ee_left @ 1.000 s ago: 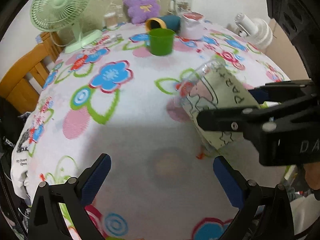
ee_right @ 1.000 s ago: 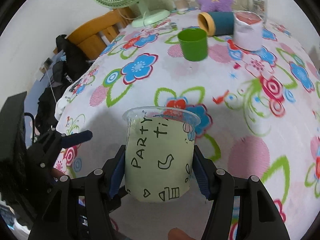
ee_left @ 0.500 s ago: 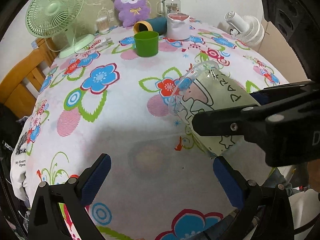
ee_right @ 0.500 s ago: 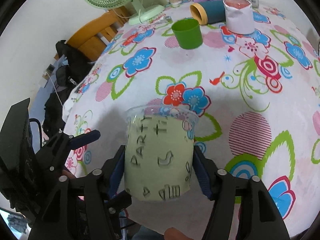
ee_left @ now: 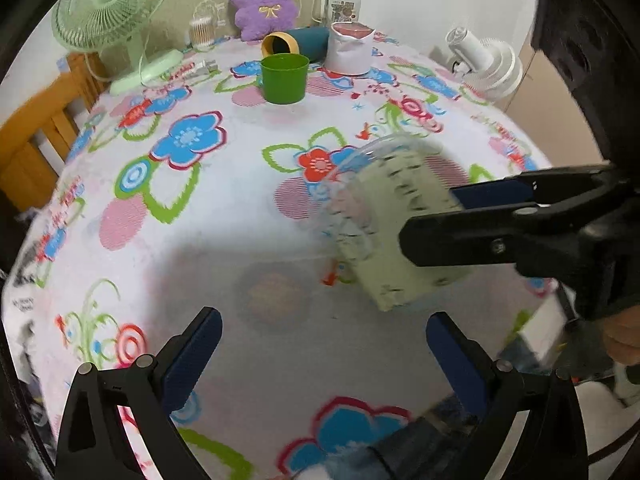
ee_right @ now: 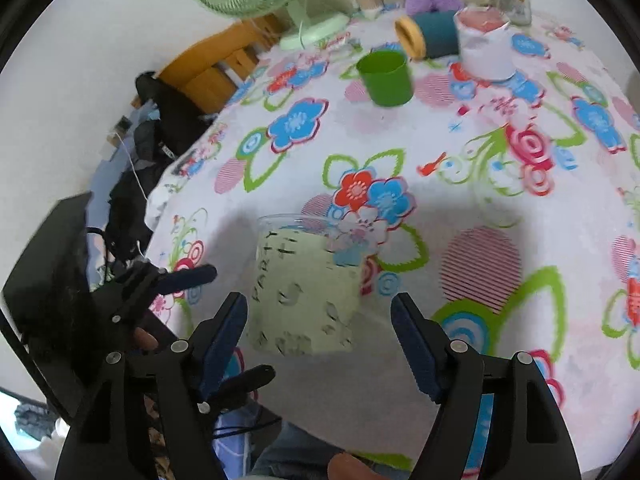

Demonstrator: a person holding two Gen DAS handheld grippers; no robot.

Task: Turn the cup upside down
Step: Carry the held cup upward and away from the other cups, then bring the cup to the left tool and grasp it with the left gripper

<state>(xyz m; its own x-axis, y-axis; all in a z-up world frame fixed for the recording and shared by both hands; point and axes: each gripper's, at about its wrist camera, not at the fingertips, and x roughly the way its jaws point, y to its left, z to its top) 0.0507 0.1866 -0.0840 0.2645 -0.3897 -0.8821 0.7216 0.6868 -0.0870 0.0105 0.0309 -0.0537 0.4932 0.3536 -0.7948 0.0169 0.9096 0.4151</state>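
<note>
cup: clear plastic [ee_left: 392, 232] with a pale green printed sleeve, black doodles and lettering, all blurry

where: centre-right in the left view, low centre in the right view; tipped, rim pointing away, over the flowery surface [ee_left: 200, 240]

right hand-held gripper [ee_right: 320, 300]: fingers spread wider than the cup, gap on its right side, so not clamping it

left hand-held gripper [ee_left: 324, 318]: released, nothing in it

handling: looks light, thin and squashy, probably slick, so I'd pinch mid-sleeve, gently

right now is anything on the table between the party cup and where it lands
Nothing visible: the tablecloth under the cup is bare. The green cup stands far back, and the open left gripper is off to the side.
</note>
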